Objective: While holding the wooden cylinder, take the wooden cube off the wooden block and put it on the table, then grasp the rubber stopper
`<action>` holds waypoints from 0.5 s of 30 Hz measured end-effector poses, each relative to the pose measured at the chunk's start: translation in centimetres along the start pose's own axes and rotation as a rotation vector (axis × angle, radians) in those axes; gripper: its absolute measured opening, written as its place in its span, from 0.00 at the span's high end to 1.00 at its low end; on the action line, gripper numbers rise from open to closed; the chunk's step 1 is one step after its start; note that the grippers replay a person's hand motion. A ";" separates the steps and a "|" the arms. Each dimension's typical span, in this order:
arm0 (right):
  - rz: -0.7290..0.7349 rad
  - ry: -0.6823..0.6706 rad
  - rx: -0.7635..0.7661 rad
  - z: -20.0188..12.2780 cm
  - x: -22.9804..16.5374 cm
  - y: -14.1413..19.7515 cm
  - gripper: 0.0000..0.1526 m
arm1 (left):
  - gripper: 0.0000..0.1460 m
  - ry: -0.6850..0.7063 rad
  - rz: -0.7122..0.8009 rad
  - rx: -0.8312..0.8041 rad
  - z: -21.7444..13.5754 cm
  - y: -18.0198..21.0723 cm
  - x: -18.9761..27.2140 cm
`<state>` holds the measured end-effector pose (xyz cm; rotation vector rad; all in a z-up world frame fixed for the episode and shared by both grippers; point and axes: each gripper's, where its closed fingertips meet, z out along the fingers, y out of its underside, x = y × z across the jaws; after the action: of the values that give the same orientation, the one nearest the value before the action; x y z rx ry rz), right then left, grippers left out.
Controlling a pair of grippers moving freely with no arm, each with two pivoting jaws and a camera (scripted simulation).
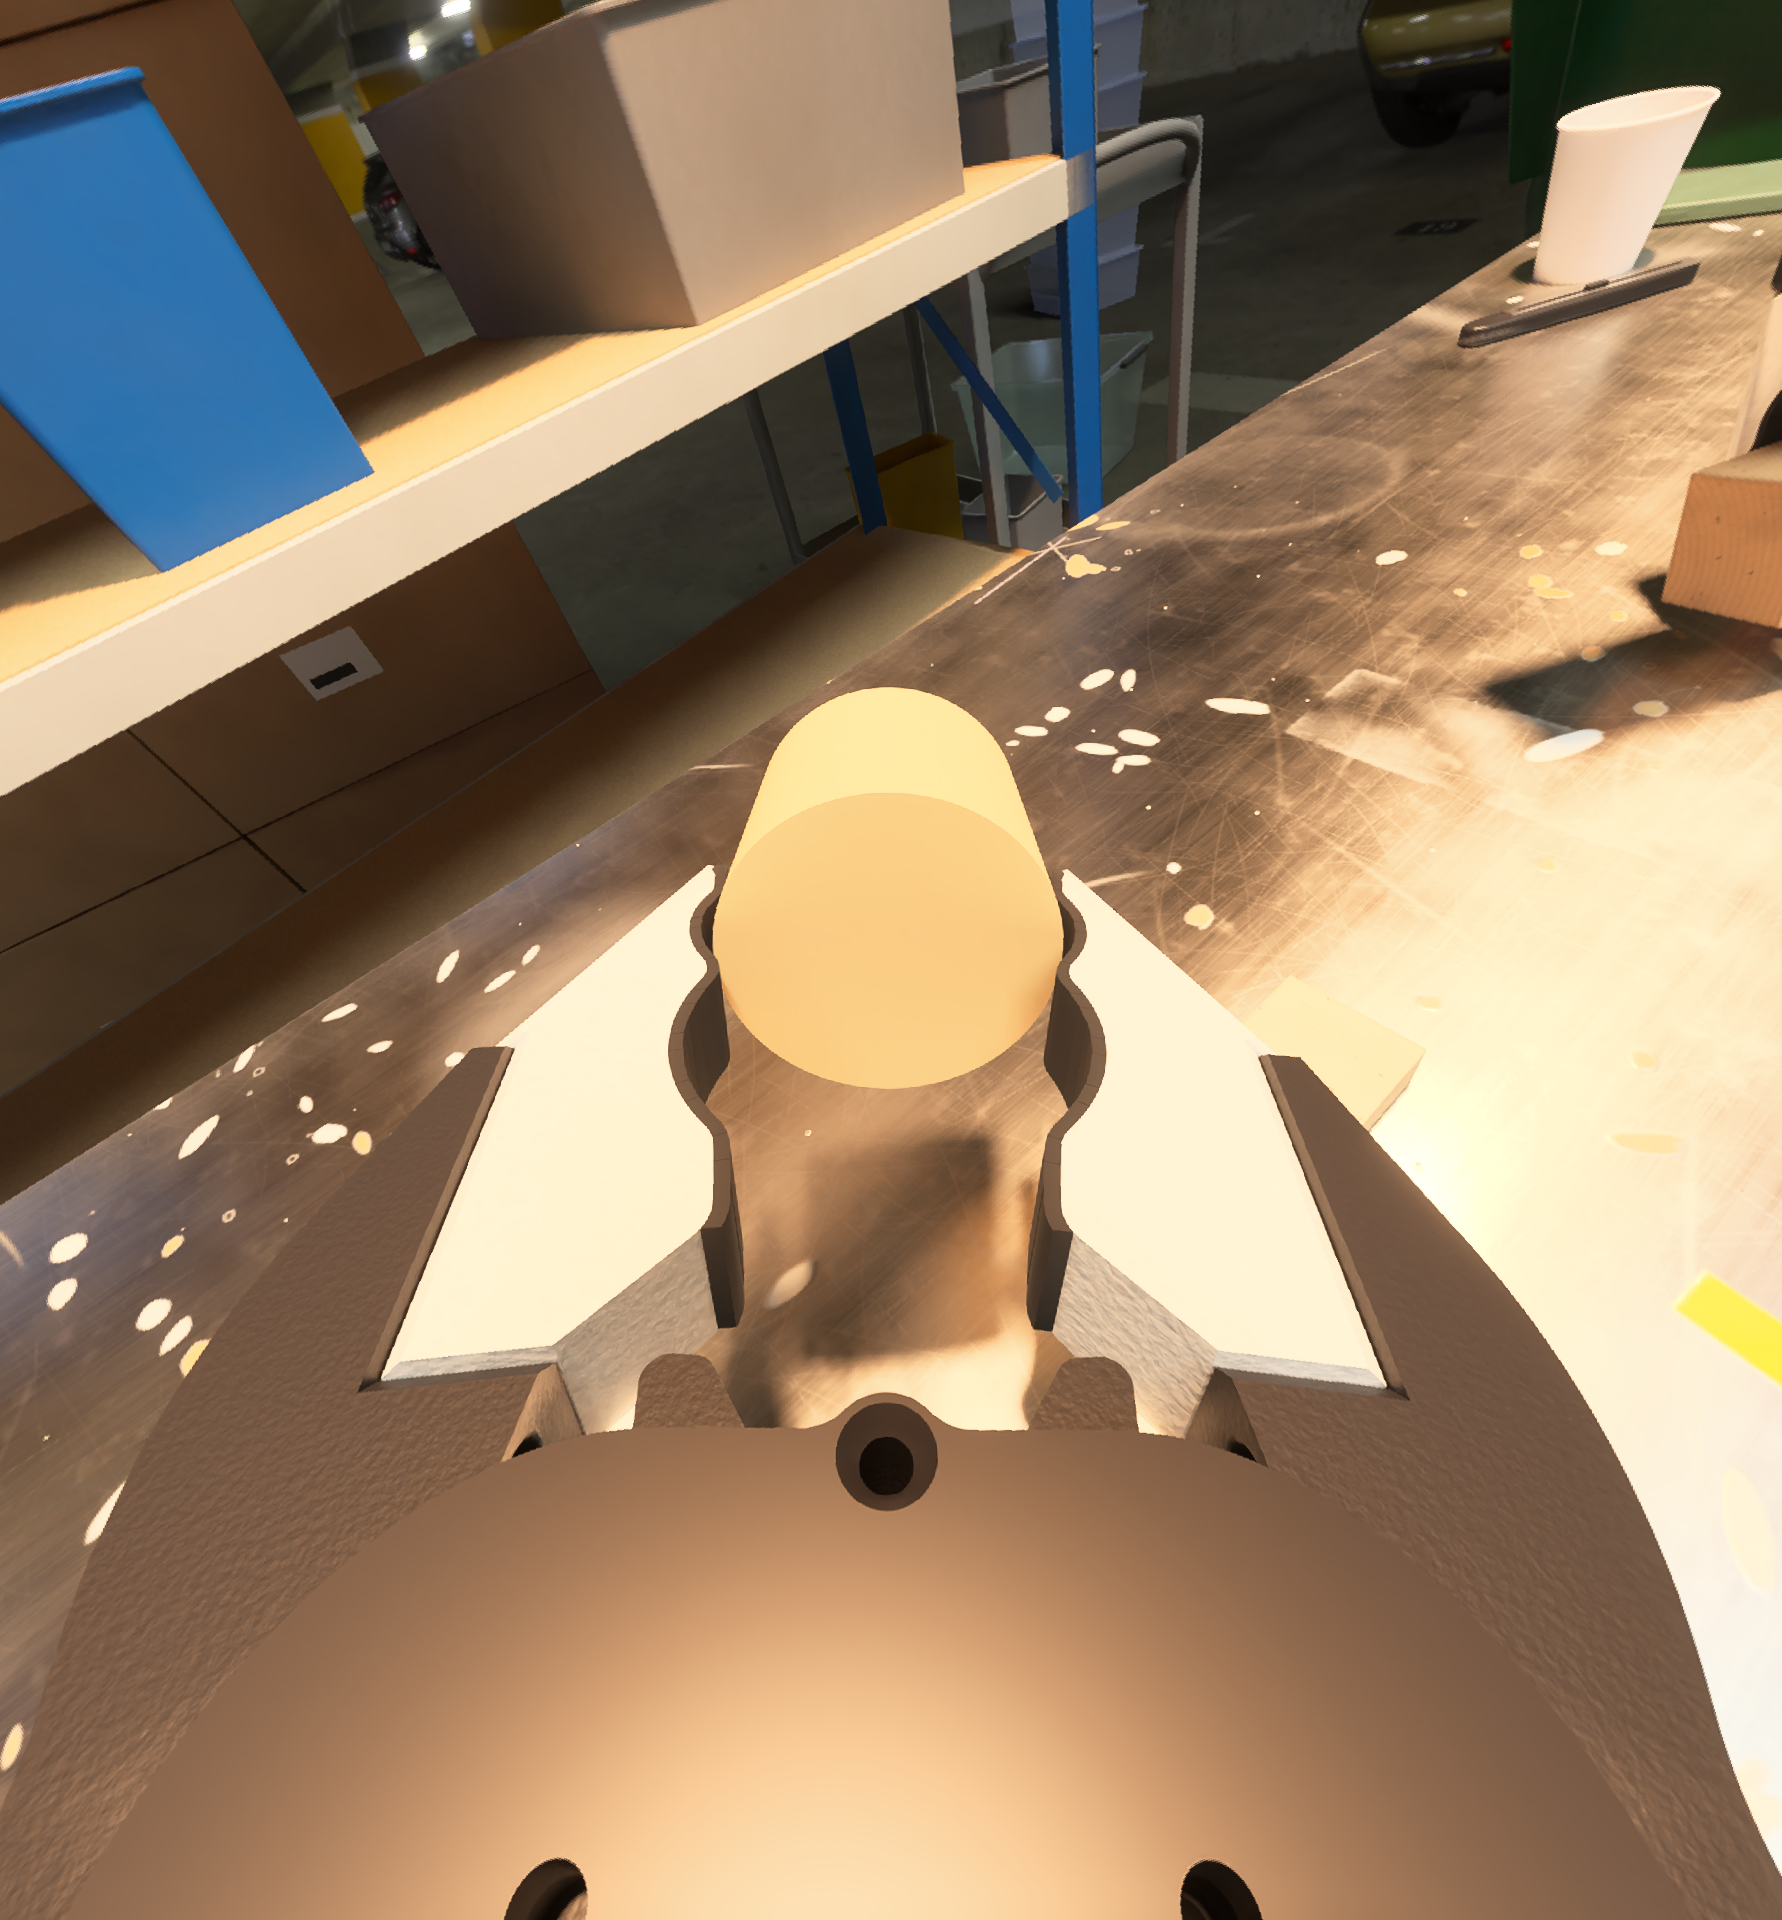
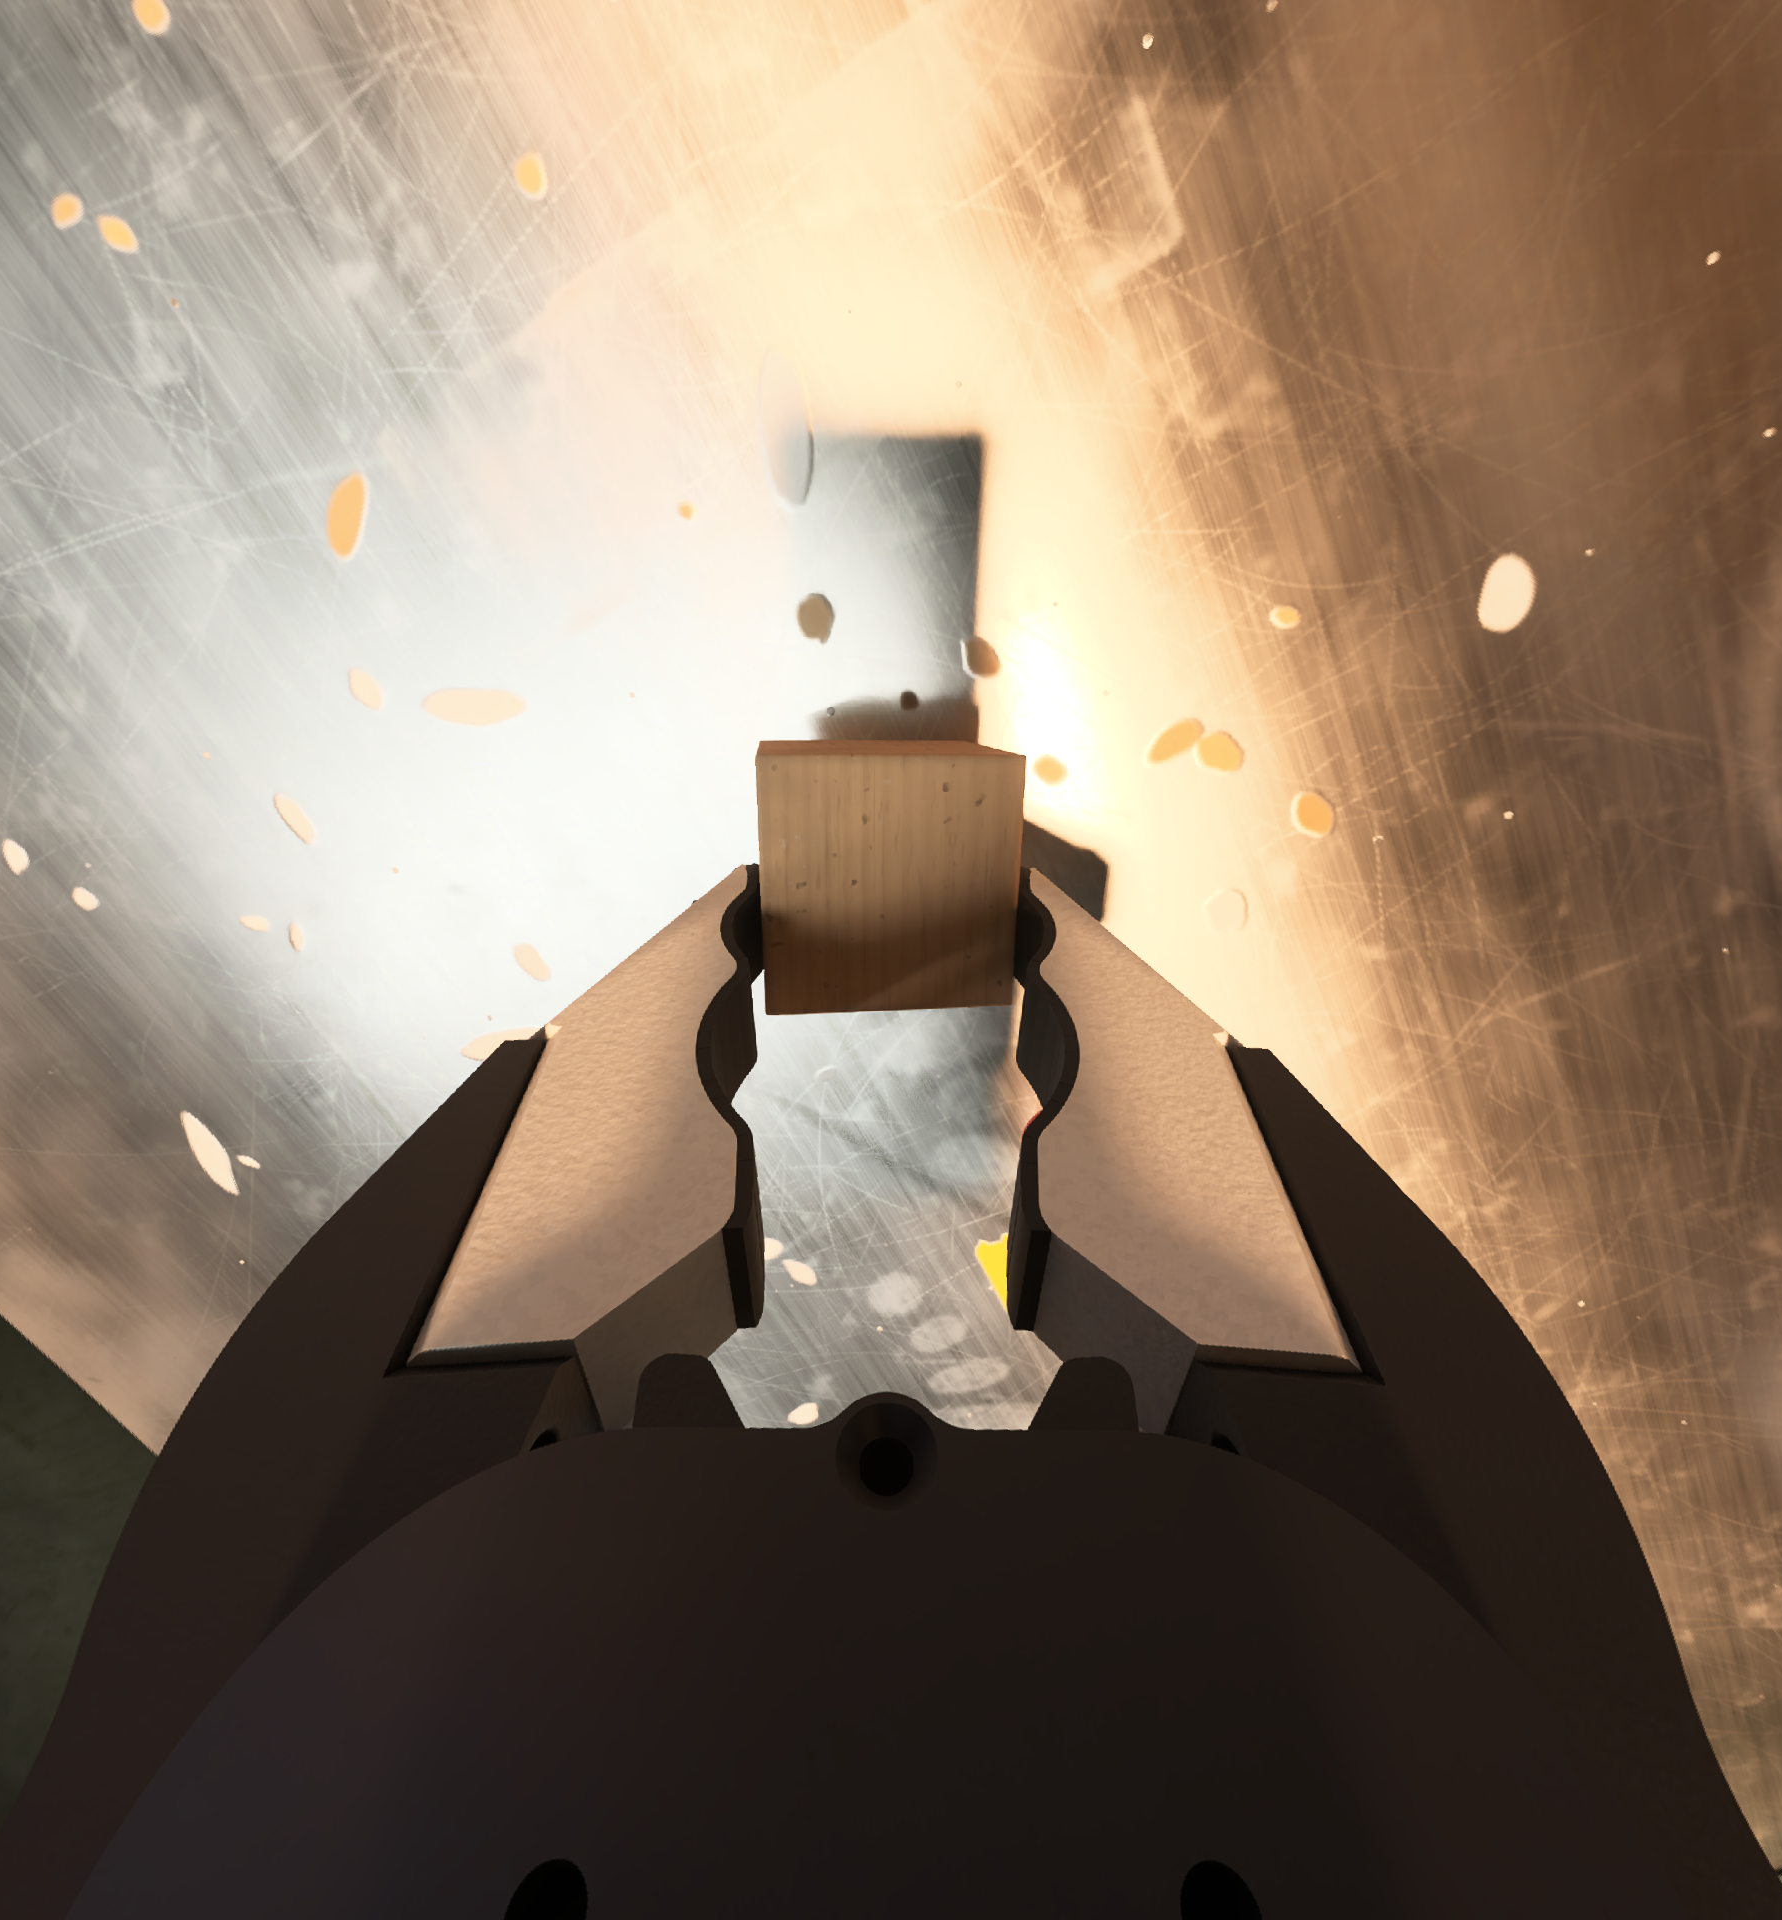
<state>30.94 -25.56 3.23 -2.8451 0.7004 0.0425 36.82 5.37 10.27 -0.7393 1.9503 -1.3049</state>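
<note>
The left gripper (image 1: 887, 935) pinches the pale, smooth wooden cylinder (image 1: 887, 914) between its 2 fingers above the scratched, paint-flecked metal table (image 1: 1282, 935). The right gripper (image 2: 889, 925) clamps the small light-brown wooden cube (image 2: 889, 873) above that table (image 2: 347, 727). A larger rectangular wooden block (image 1: 1760, 530) rests far right.

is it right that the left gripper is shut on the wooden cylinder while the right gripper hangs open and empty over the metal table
Not quite. The left gripper is indeed shut on the wooden cylinder, but the right gripper is not open and empty: the right wrist view shows it shut on the wooden cube, held over the metal table.
</note>
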 end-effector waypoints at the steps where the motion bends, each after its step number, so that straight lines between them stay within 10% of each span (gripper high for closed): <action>1: -0.002 0.006 0.013 -0.3 0.0 0.0 0.69 | 0.59 0.000 0.001 -0.001 0.0 0.0 0.0; 6: 0.054 0.098 0.188 -3.4 0.9 0.2 0.69 | 0.59 -0.002 -0.002 0.004 -0.1 -0.1 -0.1; 15: 0.160 0.155 0.069 -1.2 3.9 3.5 0.69 | 0.59 -0.002 0.002 -0.007 0.1 0.2 0.0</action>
<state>32.77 -30.64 3.38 -2.7424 0.9408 -0.1754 36.87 5.38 10.07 -0.7422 1.9545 -1.2963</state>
